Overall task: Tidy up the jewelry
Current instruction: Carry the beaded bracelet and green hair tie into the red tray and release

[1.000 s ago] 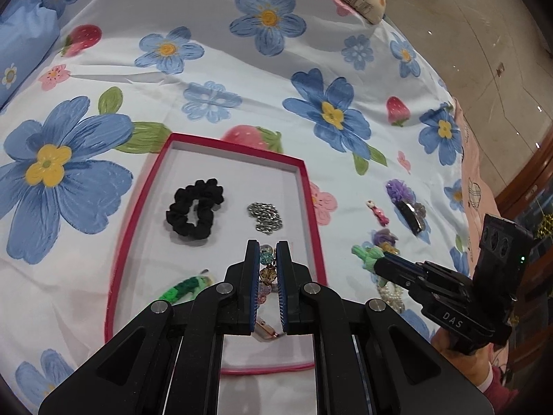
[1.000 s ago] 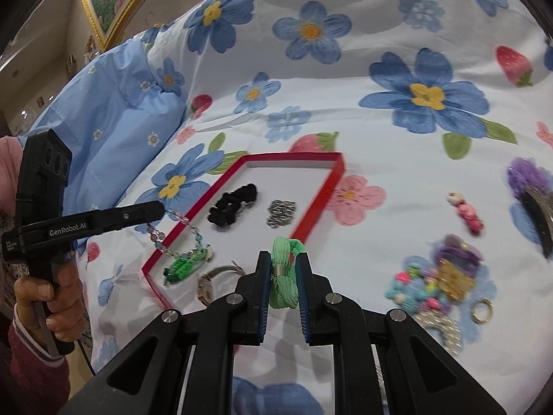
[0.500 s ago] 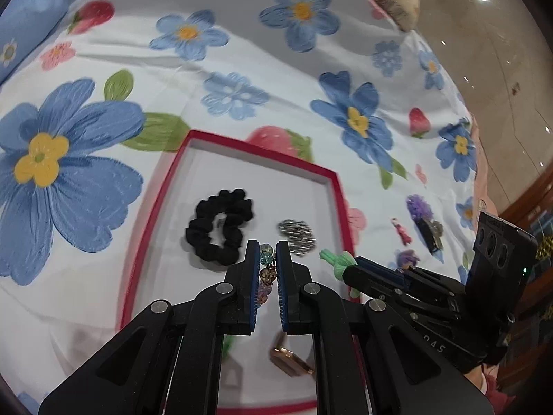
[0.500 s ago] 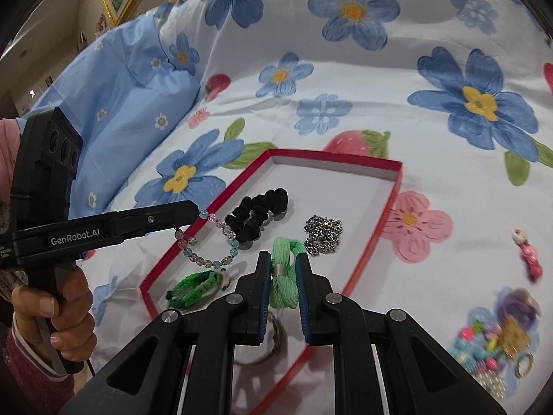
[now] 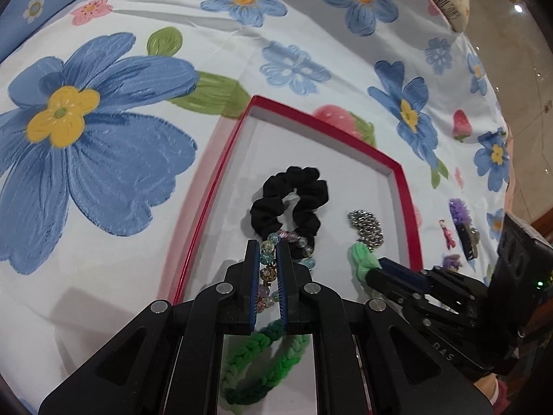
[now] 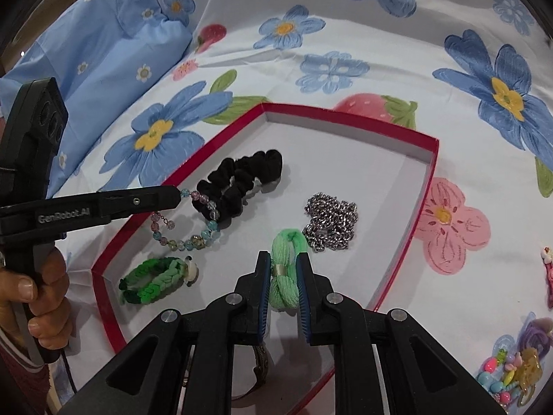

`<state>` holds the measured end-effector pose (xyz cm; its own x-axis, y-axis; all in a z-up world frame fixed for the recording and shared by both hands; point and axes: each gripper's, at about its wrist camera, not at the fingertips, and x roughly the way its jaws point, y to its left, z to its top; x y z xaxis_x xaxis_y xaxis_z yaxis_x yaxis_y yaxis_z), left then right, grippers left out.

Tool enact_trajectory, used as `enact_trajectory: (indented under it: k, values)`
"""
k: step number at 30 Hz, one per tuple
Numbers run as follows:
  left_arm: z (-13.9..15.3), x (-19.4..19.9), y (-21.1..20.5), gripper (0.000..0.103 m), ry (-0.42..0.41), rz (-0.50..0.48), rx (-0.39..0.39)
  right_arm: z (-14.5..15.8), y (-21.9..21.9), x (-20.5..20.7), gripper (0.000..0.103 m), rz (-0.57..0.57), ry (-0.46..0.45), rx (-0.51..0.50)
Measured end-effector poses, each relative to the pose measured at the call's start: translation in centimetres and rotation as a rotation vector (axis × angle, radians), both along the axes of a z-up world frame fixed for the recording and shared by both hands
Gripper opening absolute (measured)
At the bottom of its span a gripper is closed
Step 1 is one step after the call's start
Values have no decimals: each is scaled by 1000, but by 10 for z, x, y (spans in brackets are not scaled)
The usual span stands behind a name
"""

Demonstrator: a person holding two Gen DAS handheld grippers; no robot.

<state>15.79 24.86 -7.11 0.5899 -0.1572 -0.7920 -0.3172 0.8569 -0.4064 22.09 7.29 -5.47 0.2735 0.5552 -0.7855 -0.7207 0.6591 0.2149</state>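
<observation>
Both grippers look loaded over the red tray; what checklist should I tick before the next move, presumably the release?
1. Left gripper shut on beaded bracelet: ok.
2. Right gripper shut on light green yarn loop: ok.
3. Both items over red tray: ok.
4. Bracelet clear of black scrunchie: not ok, it drapes on it.
5. Yarn loop clear of silver chain: cannot tell.

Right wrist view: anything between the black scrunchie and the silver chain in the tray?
Nothing. In the right wrist view, only bare white tray floor separates the black scrunchie from the silver chain.
</observation>
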Motion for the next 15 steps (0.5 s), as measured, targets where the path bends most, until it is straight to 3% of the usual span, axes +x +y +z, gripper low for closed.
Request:
enact_trajectory:
  k: [12, 15]
  values:
    - [-3, 1, -3, 8, 41, 4, 38, 2, 1, 0, 26, 13, 18, 23]
    - [-2, 1, -4, 15, 49, 3, 41, 3, 0, -2, 33, 14, 20, 26]
